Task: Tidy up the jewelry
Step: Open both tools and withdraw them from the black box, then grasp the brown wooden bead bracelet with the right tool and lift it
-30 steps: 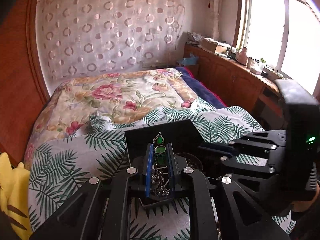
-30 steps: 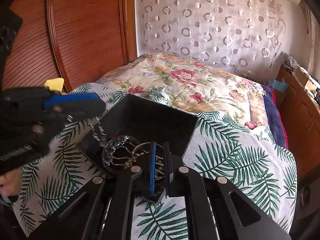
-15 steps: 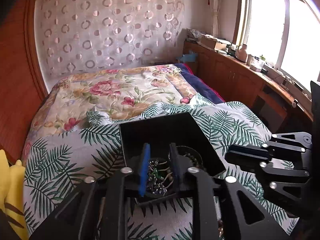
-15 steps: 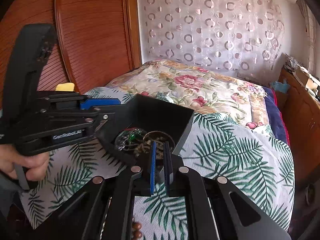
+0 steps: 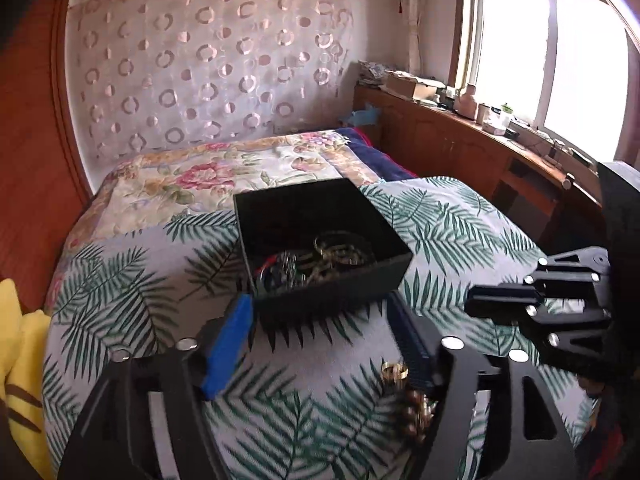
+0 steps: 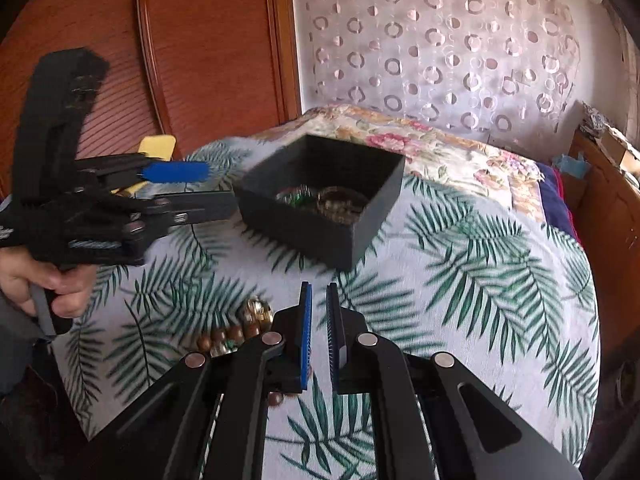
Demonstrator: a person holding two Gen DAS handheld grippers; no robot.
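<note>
A black open box (image 5: 320, 276) sits on the palm-leaf cloth (image 5: 140, 280) and holds several jewelry pieces (image 5: 316, 258), among them a green-stoned one (image 6: 298, 196) and bronze bangles (image 6: 342, 204). The box also shows in the right wrist view (image 6: 320, 236). A brown bead bracelet with gold rings (image 5: 412, 404) lies on the cloth near me, beside my left gripper's right finger; it shows in the right wrist view too (image 6: 240, 332). My left gripper (image 5: 320, 312) is wide open and empty, just short of the box. My right gripper (image 6: 317, 296) is nearly closed with a narrow gap, empty, above the cloth.
The cloth covers the near part of a bed with a floral quilt (image 5: 224, 172). A yellow plush (image 5: 16, 356) lies at the left edge. A wooden headboard (image 6: 180, 60) stands to the left, a wooden cabinet (image 5: 460, 148) under the window to the right.
My left gripper let the green-stoned piece drop into the box, opened wide and pulled back. My right gripper also pulled back from the box, and its fingers parted slightly.
</note>
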